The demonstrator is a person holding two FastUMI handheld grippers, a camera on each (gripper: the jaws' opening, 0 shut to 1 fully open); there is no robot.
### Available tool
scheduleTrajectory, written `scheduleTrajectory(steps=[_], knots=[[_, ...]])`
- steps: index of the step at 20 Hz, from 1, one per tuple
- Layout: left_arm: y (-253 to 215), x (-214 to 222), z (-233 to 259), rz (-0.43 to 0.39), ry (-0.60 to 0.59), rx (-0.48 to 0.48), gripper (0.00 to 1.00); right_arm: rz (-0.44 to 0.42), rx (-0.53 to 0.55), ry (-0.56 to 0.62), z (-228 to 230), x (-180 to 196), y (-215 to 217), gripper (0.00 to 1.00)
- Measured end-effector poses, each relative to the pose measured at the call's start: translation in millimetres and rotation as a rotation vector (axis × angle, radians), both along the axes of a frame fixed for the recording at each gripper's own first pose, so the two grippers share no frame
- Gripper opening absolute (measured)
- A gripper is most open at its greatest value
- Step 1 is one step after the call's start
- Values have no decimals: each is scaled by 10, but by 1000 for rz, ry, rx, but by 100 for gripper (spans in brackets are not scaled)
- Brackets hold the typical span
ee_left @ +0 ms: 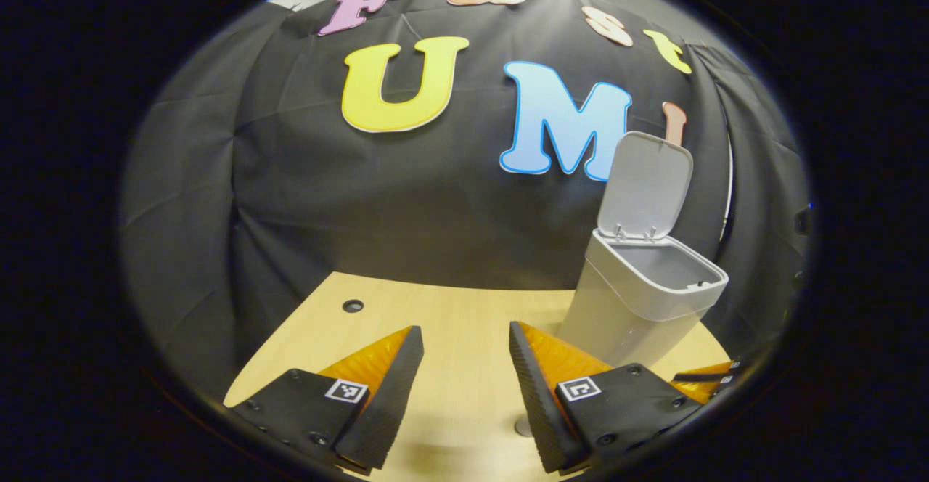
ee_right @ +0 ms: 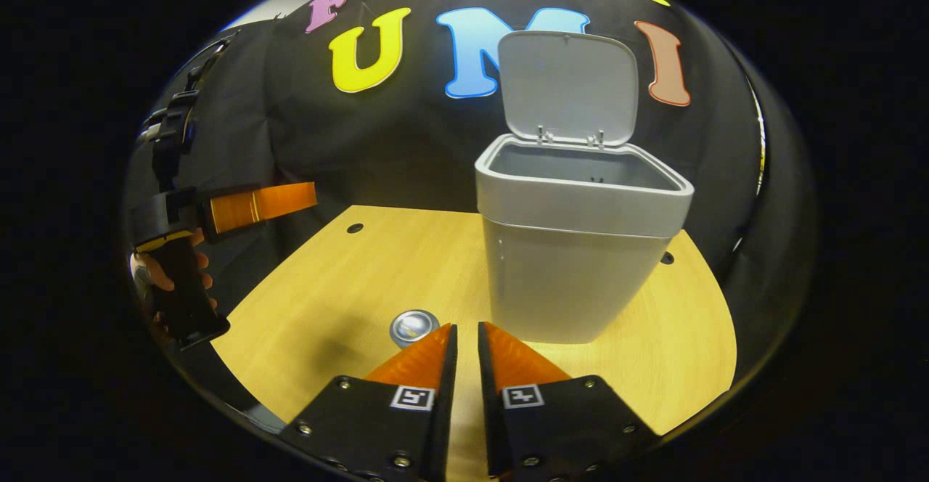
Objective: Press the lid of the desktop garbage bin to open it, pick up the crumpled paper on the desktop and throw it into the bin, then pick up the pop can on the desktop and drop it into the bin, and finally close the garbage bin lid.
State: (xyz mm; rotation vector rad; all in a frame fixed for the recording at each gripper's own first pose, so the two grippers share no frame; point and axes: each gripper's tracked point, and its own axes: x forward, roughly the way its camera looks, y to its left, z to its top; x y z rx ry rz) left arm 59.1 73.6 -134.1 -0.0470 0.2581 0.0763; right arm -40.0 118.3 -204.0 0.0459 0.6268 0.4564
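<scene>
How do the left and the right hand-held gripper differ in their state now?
The left hand-held gripper has its fingers wide apart, while the right hand-held gripper has its fingers nearly together. The garbage bin stands to one side of the left one, but straight ahead of the right one. Both hold nothing and hover over the desk.

Count on the desk, ahead of the claws

One garbage bin (ee_right: 573, 250), one raised lid (ee_right: 568, 86); two dark desk holes (ee_right: 355, 228) (ee_right: 666, 258); one round metal disc (ee_right: 414, 326) just before the right gripper (ee_right: 464, 351).
</scene>
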Motion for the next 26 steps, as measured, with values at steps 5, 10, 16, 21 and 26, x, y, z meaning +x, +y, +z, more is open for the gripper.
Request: scheduleTrajectory(steps=[5, 10, 16, 21, 26], knots=[[35, -5, 15, 4, -6, 13, 80, 62, 6, 11, -46, 31, 256, 82], [70, -5, -4, 10, -6, 8, 80, 100, -19, 24, -170, 21, 407, 99], [121, -5, -24, 18, -6, 8, 82, 133, -37, 33, -278, 68, 566, 99], [164, -14, -52, 25, -2, 5, 82, 158, -61, 56, -465, 130, 719, 99], [215, 1, -93, 33, 4, 4, 80, 184, -104, 68, -686, 216, 851, 99]])
